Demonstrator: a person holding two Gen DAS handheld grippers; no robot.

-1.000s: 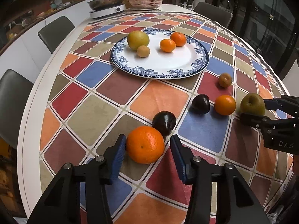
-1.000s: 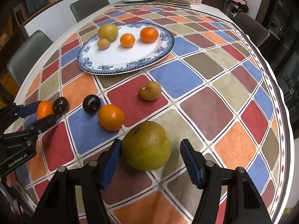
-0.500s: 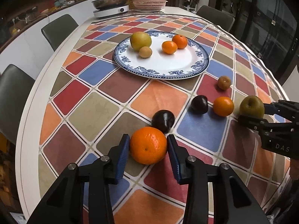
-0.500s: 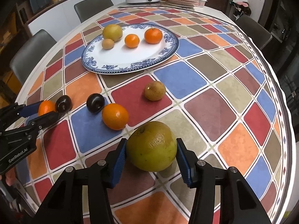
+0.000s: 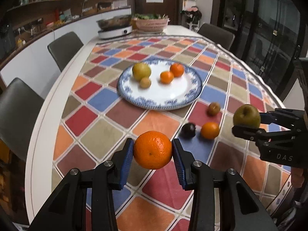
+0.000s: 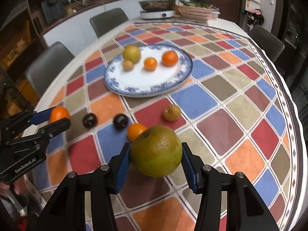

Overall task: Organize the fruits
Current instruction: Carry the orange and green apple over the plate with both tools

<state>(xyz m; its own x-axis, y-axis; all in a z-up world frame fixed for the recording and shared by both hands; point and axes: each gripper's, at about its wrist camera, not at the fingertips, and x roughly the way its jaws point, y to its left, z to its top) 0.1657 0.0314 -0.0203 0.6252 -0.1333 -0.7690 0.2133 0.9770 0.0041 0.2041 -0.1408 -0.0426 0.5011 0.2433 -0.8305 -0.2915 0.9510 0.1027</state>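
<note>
My left gripper (image 5: 153, 151) is shut on a large orange (image 5: 152, 149) and holds it above the tablecloth; it also shows in the right wrist view (image 6: 57, 119). My right gripper (image 6: 156, 158) is shut on a big green-yellow pear (image 6: 156, 151), lifted off the table; it also shows in the left wrist view (image 5: 247, 121). The blue-rimmed white plate (image 5: 190, 94) (image 6: 173, 85) holds a green fruit (image 5: 141, 71), a small brown fruit (image 5: 145, 82) and two small oranges (image 5: 167, 77). On the cloth lie two dark plums (image 6: 120, 120), a small orange (image 5: 209, 130) and a brown fruit (image 6: 171, 112).
The round table has a checkered cloth (image 5: 107, 132). An induction cooker with a pan (image 5: 115, 31) and a woven basket (image 5: 152, 24) stand at the far edge. Grey chairs (image 5: 63, 46) ring the table.
Both grippers closed on their fruits and lifted them off the table; the views tilted up and show more of the room.
</note>
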